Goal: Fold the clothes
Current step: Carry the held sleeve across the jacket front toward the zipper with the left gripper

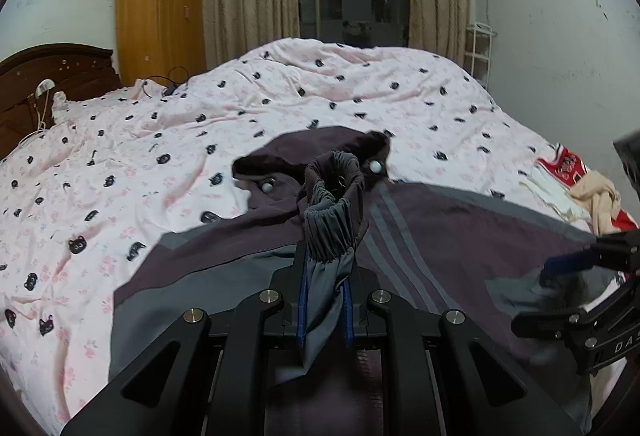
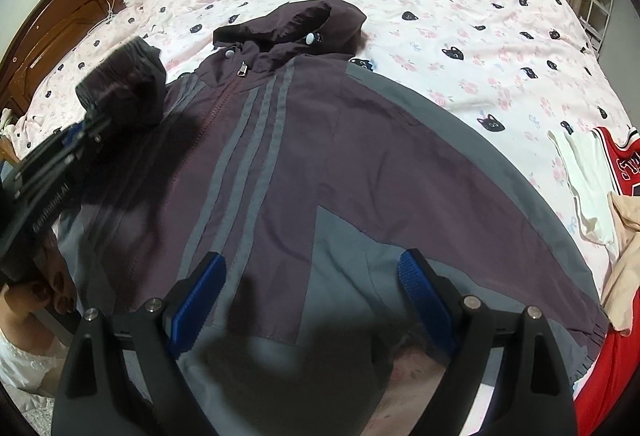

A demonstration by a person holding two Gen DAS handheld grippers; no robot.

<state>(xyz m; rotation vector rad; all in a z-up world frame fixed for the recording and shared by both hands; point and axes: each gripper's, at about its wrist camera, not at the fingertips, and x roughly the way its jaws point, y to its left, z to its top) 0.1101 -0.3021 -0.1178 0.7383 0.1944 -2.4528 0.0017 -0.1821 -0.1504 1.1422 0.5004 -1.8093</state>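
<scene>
A purple and grey hooded jacket (image 2: 320, 140) with three grey stripes lies front-up on the bed, its hood (image 2: 292, 20) toward the far side. My left gripper (image 1: 326, 256) is shut on the gathered grey sleeve cuff (image 1: 332, 212) and holds it above the jacket's chest. The right wrist view shows that gripper (image 2: 94, 120) at the left with the bunched sleeve (image 2: 124, 84) in it. My right gripper (image 2: 312, 276) stands open over the jacket's lower front, its blue pads (image 2: 200, 300) wide apart with only flat cloth beneath. It also shows at the right edge (image 1: 540, 296) of the left wrist view.
The bed carries a pink quilt (image 1: 140, 164) printed with black cat faces. A red jersey (image 2: 624, 164), a white garment (image 2: 588, 180) and a beige one (image 2: 624, 260) lie at the right edge. A dark wooden headboard (image 1: 36, 84), a wardrobe (image 1: 160, 12) and curtains stand behind.
</scene>
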